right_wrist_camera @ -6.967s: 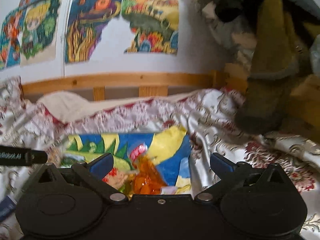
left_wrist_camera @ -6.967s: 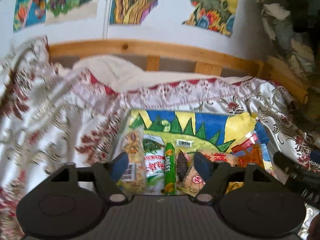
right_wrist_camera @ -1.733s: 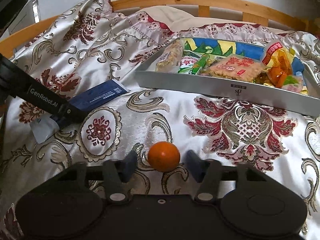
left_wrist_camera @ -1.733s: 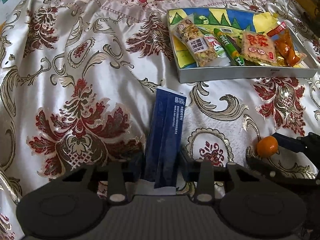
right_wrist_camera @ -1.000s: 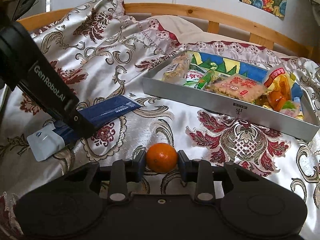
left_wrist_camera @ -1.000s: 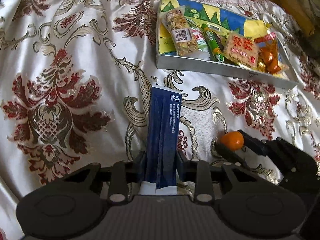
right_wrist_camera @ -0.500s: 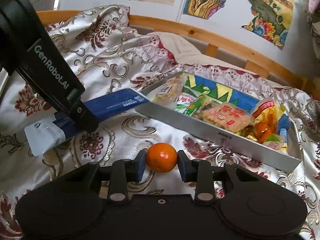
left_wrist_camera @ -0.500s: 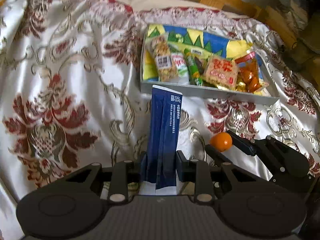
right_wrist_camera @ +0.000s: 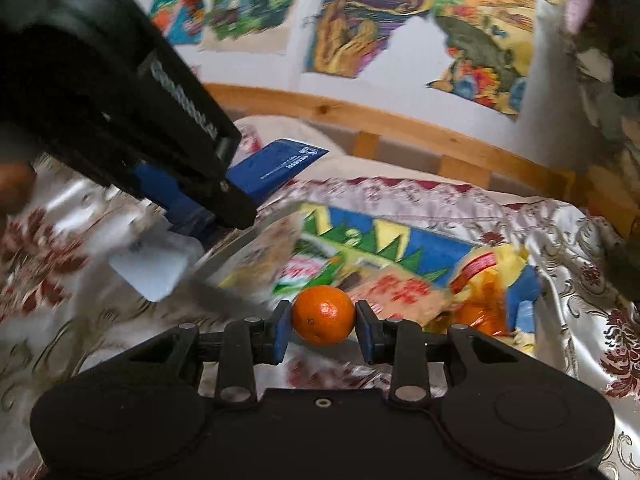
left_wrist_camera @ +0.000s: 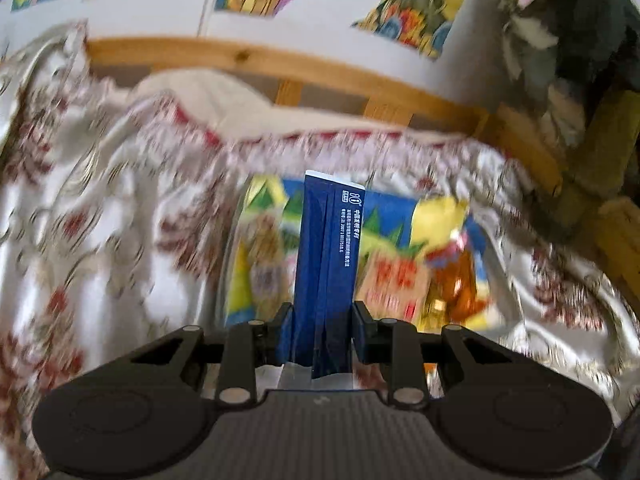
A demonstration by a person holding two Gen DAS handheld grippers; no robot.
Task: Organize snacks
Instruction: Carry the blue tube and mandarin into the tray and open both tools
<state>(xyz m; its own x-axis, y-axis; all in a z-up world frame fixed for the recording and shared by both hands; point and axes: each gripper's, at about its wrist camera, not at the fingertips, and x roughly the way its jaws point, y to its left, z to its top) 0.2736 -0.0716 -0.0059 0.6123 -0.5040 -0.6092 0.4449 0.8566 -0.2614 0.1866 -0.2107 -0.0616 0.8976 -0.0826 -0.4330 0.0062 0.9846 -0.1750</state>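
Gripping a dark blue packet (left_wrist_camera: 326,264), the left gripper (left_wrist_camera: 322,338) has risen off the bedspread (left_wrist_camera: 100,216) since a second ago; the packet now stands in front of the snack tray (left_wrist_camera: 460,216), which was well beyond it before. The right gripper (right_wrist_camera: 323,330) is clenched on the orange (right_wrist_camera: 323,315), as before, and has also lifted, so the orange now sits over the tray's (right_wrist_camera: 224,292) near edge. Both views are blurred, and the wooden bed rail (right_wrist_camera: 400,120) and wall posters (right_wrist_camera: 360,20) have come into sight.
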